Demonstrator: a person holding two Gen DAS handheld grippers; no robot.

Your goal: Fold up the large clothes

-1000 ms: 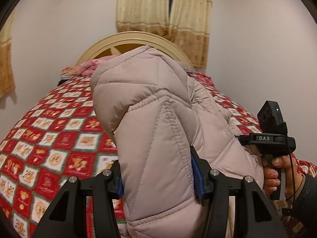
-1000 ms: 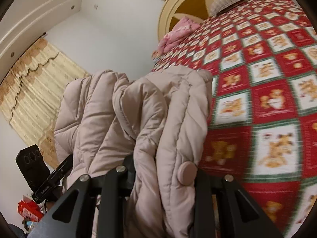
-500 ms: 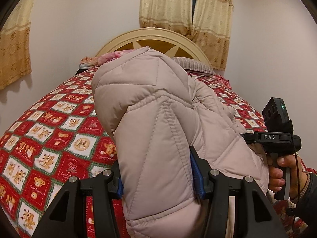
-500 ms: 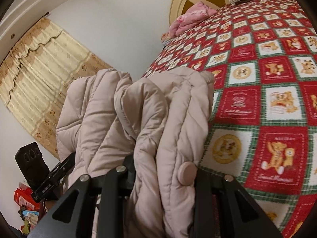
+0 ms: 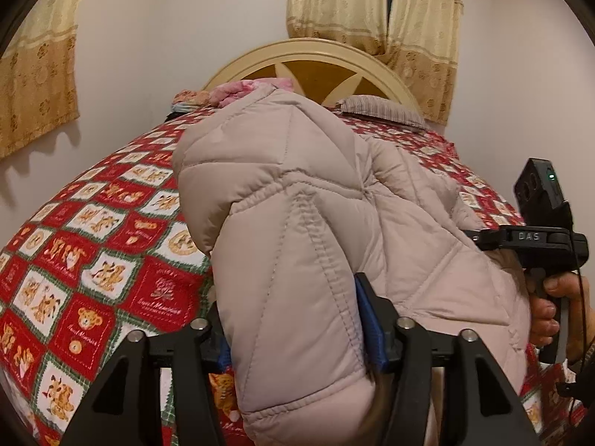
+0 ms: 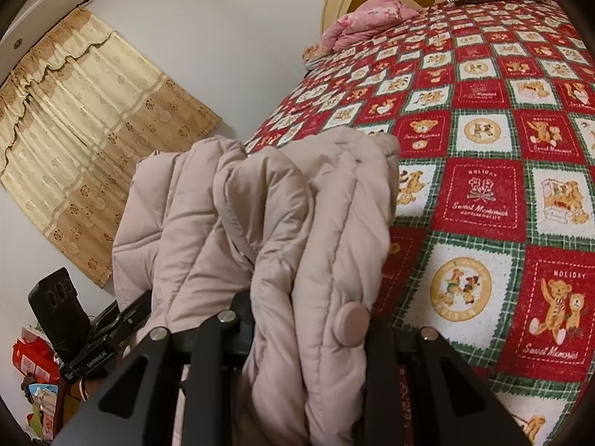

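**Quilted jacket held up over the bed by both grippers**

Left wrist view: the left gripper (image 5: pixel 297 329) has a thick fold of the pale pink quilted jacket (image 5: pixel 297 200) between its blue-padded fingers (image 5: pixel 366 319). Its jaws have just been opening a little, yet the padding fills the gap and both pads press on the fabric. The jacket bulges up in front of the camera and hangs above the red teddy-bear bedspread (image 5: pixel 111 245). At the right edge a hand (image 5: pixel 554 304) grasps the handle of the right gripper (image 5: pixel 535 239), whose fingers are hidden behind the jacket. At the far end stand the cream headboard (image 5: pixel 316 55), a striped pillow (image 5: pixel 379 109) and a pink bundle of bedding (image 5: pixel 245 89), with yellow curtains (image 5: pixel 372 3) above.

Right wrist view: the right gripper (image 6: pixel 305 330) is closed on several bunched layers of the jacket (image 6: pixel 260 215), a round snap button (image 6: pixel 351 325) sitting by the right-hand finger. The garment is held above the bedspread (image 6: pixel 483 148) near its edge. The left gripper's body (image 6: pixel 74 330) shows at lower left, beside the jacket.
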